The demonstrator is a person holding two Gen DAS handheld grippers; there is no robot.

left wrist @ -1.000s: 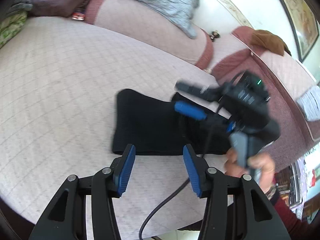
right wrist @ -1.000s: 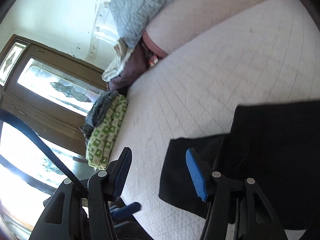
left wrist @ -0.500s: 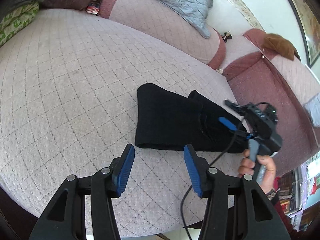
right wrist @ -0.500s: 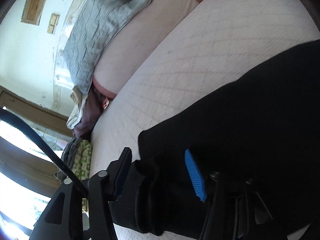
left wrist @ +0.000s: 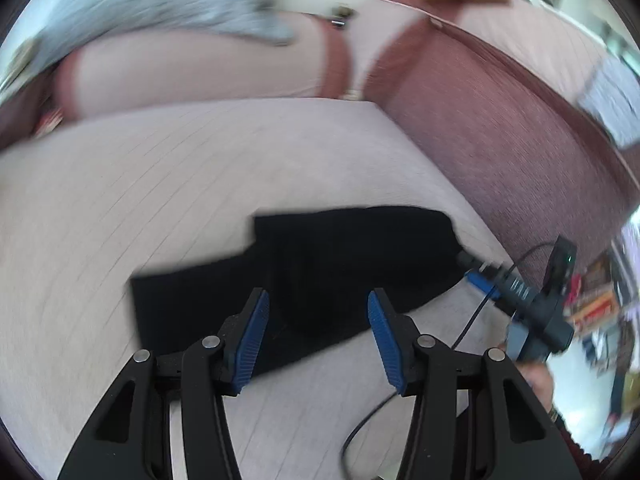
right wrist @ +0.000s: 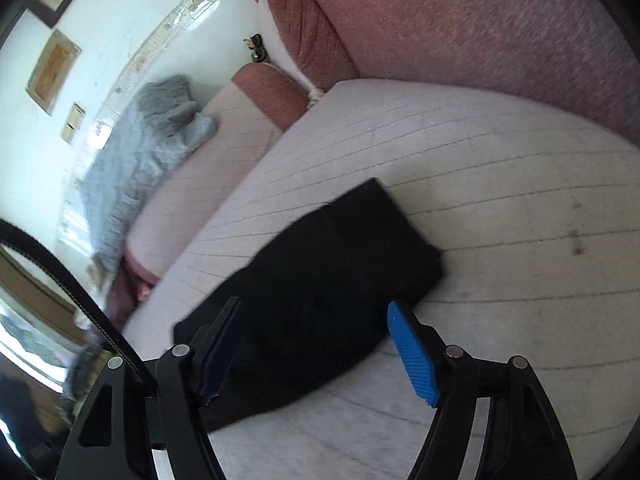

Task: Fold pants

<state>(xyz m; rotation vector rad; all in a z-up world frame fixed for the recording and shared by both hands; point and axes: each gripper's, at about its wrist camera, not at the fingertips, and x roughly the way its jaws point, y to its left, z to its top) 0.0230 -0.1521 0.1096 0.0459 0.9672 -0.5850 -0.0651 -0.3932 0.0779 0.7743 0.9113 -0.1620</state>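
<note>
The black pants (left wrist: 320,272) lie folded in a stepped stack on the quilted beige cushion (left wrist: 160,200). My left gripper (left wrist: 318,320) hovers over their near edge, open, with nothing pinched between its blue pads. My right gripper (left wrist: 480,278) shows at the pants' right end, held by a hand (left wrist: 536,376). In the right wrist view the pants (right wrist: 332,280) stretch away between and beyond the fingers. The right gripper (right wrist: 316,344) stands above them with its jaws opening, and its pads do not press on the cloth.
A reddish-brown sofa (left wrist: 500,140) borders the cushion on the far right. A grey blanket (left wrist: 180,0) drapes over the backrest behind. A black cable (left wrist: 472,320) hangs from the right gripper. The cushion's edge (right wrist: 360,440) runs close below the pants.
The right gripper had a fold of the pants between its fingers; it has let go, widened and pulled back. The left gripper has swung right, over the pants' near edge.
</note>
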